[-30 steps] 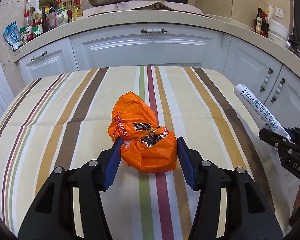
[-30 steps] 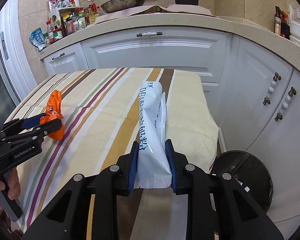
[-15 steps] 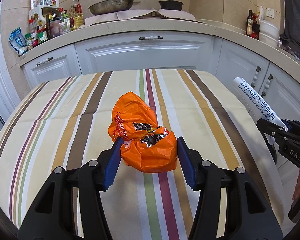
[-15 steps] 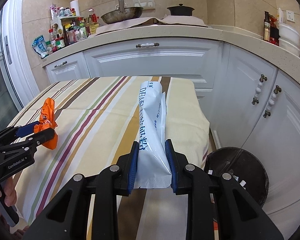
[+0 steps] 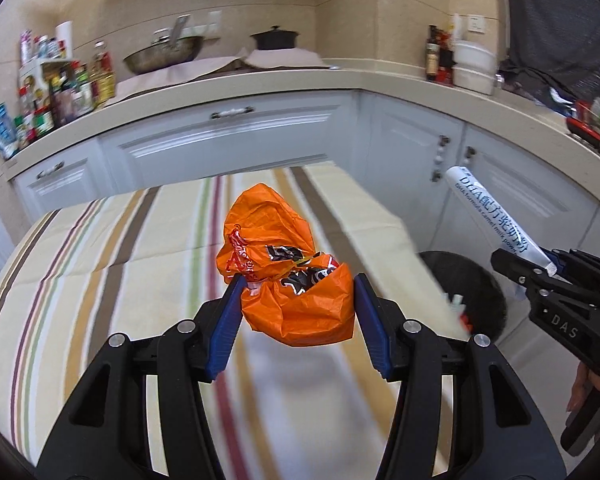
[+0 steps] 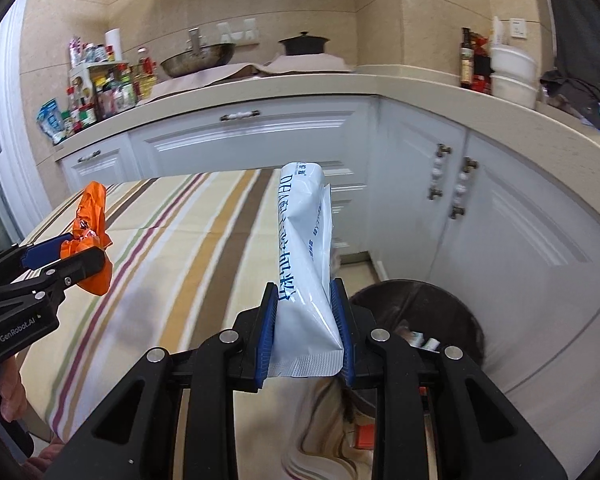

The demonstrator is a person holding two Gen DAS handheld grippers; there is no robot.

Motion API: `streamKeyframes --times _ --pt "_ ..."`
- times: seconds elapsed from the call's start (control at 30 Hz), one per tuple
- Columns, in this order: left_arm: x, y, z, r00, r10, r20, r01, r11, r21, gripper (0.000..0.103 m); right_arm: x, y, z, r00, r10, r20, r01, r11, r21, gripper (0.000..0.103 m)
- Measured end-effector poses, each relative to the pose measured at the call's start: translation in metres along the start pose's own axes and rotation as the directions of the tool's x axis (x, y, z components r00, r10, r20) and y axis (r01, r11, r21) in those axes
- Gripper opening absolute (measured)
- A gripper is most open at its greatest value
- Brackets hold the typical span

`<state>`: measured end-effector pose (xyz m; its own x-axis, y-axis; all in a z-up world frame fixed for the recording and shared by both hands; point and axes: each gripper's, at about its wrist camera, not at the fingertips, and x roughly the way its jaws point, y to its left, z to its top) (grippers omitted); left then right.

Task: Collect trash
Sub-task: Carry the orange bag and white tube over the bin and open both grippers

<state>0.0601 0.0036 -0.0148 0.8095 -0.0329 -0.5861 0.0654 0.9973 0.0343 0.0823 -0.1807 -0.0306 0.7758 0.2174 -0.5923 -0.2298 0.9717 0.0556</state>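
White kitchen cabinets (image 6: 260,136) back a striped table (image 5: 100,280). Left gripper (image 5: 298,300) clamps a crumpled orange bag (image 5: 284,264) above that table; right gripper (image 6: 306,320) pinches a white pouch (image 6: 306,240) beside it, over the dark bin (image 6: 432,312). Both look light, soft, crinkly, best pinched mid-body.

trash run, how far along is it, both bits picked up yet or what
Done: both pieces are picked up. The left gripper is clamped on the crumpled orange wrapper, the right gripper on the white milk powder pouch, both clear of the striped tablecloth.
In hand: carrying them toward the dark bin beside the table, which already holds some scraps.
Left: release both into the bin.
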Motion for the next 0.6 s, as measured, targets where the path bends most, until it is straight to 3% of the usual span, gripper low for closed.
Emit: streamKeyframes --times 0.27,0.6 --pt "0.022 -0.081 0.019 0.992 -0.124 0.012 0.122 0.987 0.101 0.053 -0.012 -0.057 -0.006 0.993 -0.115 0.017 0.114 0.99 0.081 0.028" --pt "0.073 -0.152 0.034 0.986 -0.164 -0.012 0.164 0.969 0.187 0.057 0.013 -0.113 -0.012 0.987 -0.16 -0.023 0.161 0.976 0.144 0.029"
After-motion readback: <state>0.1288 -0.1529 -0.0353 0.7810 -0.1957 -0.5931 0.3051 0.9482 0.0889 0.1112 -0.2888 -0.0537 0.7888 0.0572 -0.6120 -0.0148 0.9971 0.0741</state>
